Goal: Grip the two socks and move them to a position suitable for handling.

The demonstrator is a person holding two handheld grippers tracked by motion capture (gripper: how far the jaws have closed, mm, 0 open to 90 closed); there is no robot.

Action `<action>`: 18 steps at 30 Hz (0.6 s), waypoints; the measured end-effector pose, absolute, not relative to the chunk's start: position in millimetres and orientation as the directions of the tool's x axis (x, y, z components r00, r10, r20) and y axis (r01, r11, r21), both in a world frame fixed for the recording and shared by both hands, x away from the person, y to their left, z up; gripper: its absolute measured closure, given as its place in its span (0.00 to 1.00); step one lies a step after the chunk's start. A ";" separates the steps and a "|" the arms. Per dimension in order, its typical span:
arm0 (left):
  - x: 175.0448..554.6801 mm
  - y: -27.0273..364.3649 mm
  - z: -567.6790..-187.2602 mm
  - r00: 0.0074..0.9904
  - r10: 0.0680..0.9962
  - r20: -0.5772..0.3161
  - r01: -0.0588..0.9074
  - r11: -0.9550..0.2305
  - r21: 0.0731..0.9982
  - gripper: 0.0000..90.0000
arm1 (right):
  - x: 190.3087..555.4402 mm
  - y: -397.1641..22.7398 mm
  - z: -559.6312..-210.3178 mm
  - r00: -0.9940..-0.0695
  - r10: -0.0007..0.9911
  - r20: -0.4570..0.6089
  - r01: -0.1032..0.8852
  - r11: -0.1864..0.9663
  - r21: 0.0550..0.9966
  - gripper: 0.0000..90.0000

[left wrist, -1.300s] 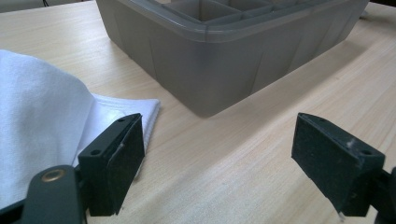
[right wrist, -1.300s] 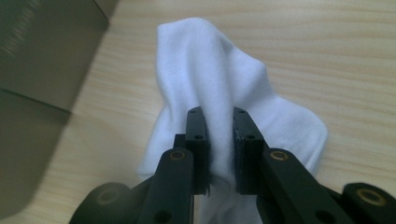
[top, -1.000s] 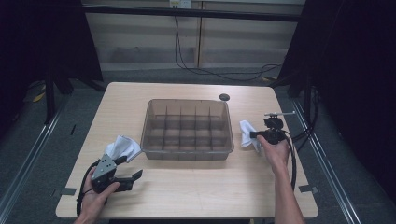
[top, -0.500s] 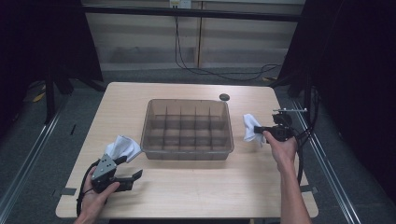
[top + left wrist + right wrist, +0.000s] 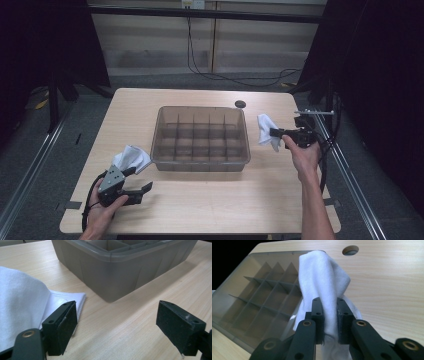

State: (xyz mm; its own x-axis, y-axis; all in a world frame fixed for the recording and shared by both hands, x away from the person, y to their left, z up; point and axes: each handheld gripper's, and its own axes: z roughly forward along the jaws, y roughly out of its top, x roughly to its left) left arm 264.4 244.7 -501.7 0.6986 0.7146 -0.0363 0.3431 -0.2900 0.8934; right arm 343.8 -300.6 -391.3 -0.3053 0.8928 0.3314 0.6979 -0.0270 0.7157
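Right tool (image 5: 329, 320): pinching white cloth (image 5: 324, 285), lifted beside divided bin (image 5: 200, 137).
Left tool (image 5: 125, 325): spread, on table (image 5: 210, 200).
Second cloth (image 5: 131, 157): not picked up.
Bin compartments: empty; both placements seemingly pending.

There are two white cloths: one white cloth (image 5: 324, 287) is pinched between the jaws of the right gripper (image 5: 329, 315), and the other white cloth (image 5: 22, 307) lies on the table just beside the left gripper (image 5: 125, 322), against its left jaw. One divided grey bin (image 5: 200, 137) sits between the two grippers, ahead of the left one. Two grippers are in hand, one per hand.
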 end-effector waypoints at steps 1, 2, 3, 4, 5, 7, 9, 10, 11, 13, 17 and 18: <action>264.7 244.7 -501.8 0.697 0.716 -0.038 0.344 -0.287 0.894 0.19 | 343.8 -300.6 -391.3 -0.305 0.893 0.331 0.698 -0.027 0.716 0.89; 264.9 245.1 -501.7 0.697 0.716 -0.038 0.345 -0.288 0.893 0.19 | 343.0 -300.2 -389.1 -0.311 0.890 0.334 0.693 -0.028 0.720 0.89; 264.9 245.0 -501.8 0.695 0.718 -0.040 0.346 -0.285 0.894 0.19 | 341.8 -298.4 -385.1 -0.325 0.883 0.338 0.683 -0.028 0.730 0.89; 264.9 245.0 -501.8 0.695 0.718 -0.040 0.346 -0.285 0.894 0.19 | 341.2 -297.0 -383.2 -0.330 0.881 0.338 0.682 -0.025 0.731 0.89; 264.9 245.0 -501.8 0.695 0.718 -0.040 0.346 -0.285 0.894 0.19 | 341.2 -297.0 -383.2 -0.330 0.881 0.338 0.682 -0.025 0.731 0.89; 264.6 244.8 -501.8 0.695 0.718 -0.041 0.346 -0.283 0.894 0.19 | 340.4 -293.4 -380.2 -0.347 0.877 0.333 0.676 -0.012 0.736 0.89; 264.8 245.0 -501.8 0.695 0.718 -0.040 0.345 -0.285 0.894 0.19 | 338.9 -290.3 -377.6 -0.360 0.871 0.335 0.671 -0.007 0.741 0.89; 265.0 245.1 -501.7 0.697 0.716 -0.038 0.345 -0.288 0.894 0.19 | 338.2 -288.6 -376.5 -0.365 0.869 0.335 0.670 -0.005 0.743 0.89; 264.8 244.8 -501.8 0.695 0.718 -0.041 0.346 -0.284 0.895 0.19 | 337.4 -286.9 -375.5 -0.369 0.869 0.331 0.668 0.000 0.744 0.89; 264.6 245.2 -501.6 0.698 0.716 -0.032 0.341 -0.293 0.893 0.19 | 335.6 -283.9 -373.0 -0.383 0.863 0.331 0.665 0.008 0.747 0.89; 264.2 245.0 -501.7 0.700 0.714 -0.033 0.340 -0.292 0.894 0.19 | 330.3 -277.5 -366.7 -0.420 0.844 0.334 0.648 0.021 0.761 0.89; 264.5 245.0 -501.7 0.699 0.714 -0.033 0.340 -0.292 0.894 0.19 | 326.7 -273.5 -363.4 -0.433 0.837 0.335 0.646 0.029 0.763 0.89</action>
State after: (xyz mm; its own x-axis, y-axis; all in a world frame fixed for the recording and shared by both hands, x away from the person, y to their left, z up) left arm 264.5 245.0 -501.7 0.6990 0.7144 -0.0329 0.3401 -0.2916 0.8940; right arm 326.7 -273.5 -363.4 -0.4330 0.8366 0.3354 0.6461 0.0286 0.7627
